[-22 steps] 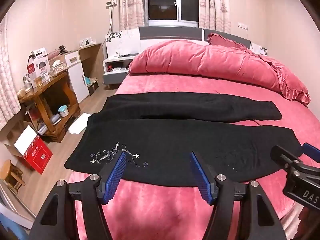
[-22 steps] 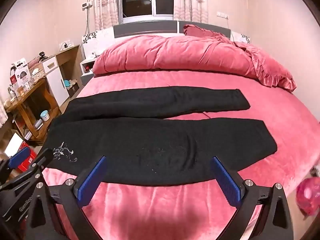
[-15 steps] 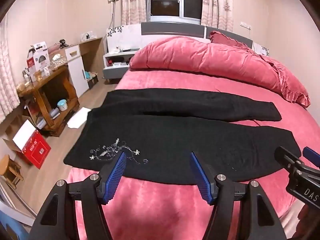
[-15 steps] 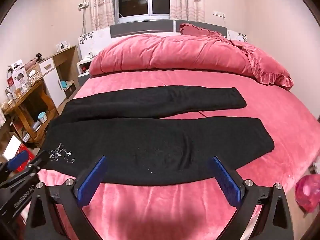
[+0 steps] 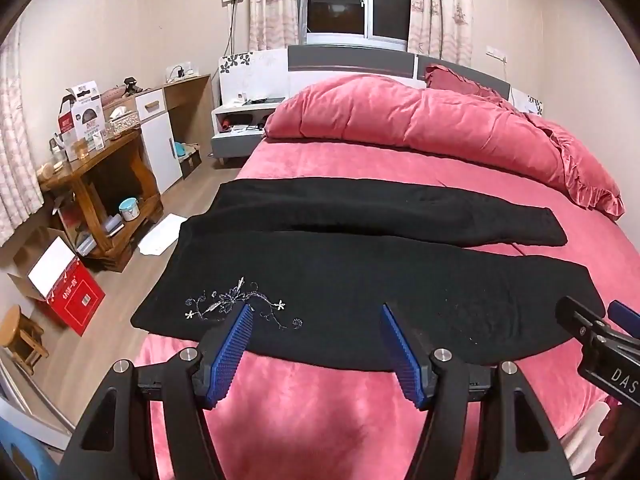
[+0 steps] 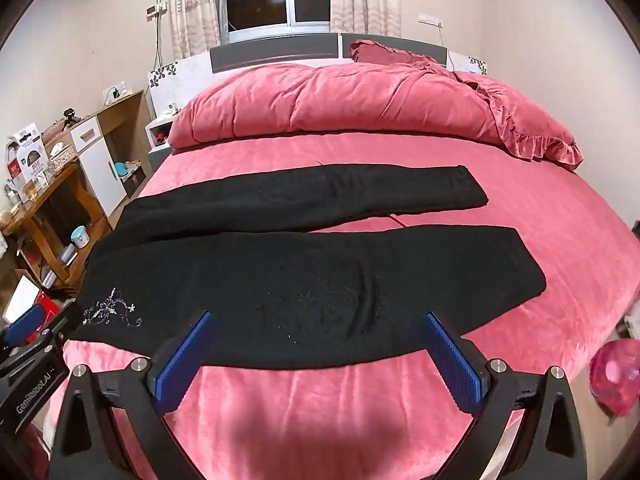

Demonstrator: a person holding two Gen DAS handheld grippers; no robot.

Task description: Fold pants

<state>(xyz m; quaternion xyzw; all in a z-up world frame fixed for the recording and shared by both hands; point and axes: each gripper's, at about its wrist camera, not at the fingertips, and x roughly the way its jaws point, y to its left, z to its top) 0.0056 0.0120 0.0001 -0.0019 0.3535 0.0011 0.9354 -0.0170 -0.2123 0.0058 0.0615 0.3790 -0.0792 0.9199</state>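
Black pants [image 5: 360, 280] lie spread flat on the pink bed [image 5: 340, 412], waist at the left, both legs running right with a gap between them. A silver flower embroidery [image 5: 236, 306] marks the near hip. My left gripper [image 5: 316, 312] is open and empty, hovering over the near edge by the embroidery. My right gripper [image 6: 316, 320] is open wider and empty, above the near leg's middle of the pants [image 6: 320, 272]. The right gripper's tip shows at the right of the left wrist view [image 5: 580, 328]; the left gripper's tip shows at the left of the right wrist view [image 6: 36, 332].
A bunched pink duvet [image 5: 420, 128] and pillow [image 5: 460, 76] lie at the headboard. Left of the bed stand a wooden desk [image 5: 92, 168], a nightstand [image 5: 236, 128], a red box [image 5: 68, 292] and a stool [image 5: 20, 332]. A pink bag [image 6: 614, 372] sits on the floor at right.
Both grippers have drawn slightly back and up from the pants; the view has tilted a little. Jaws stay open and the pants have not moved.
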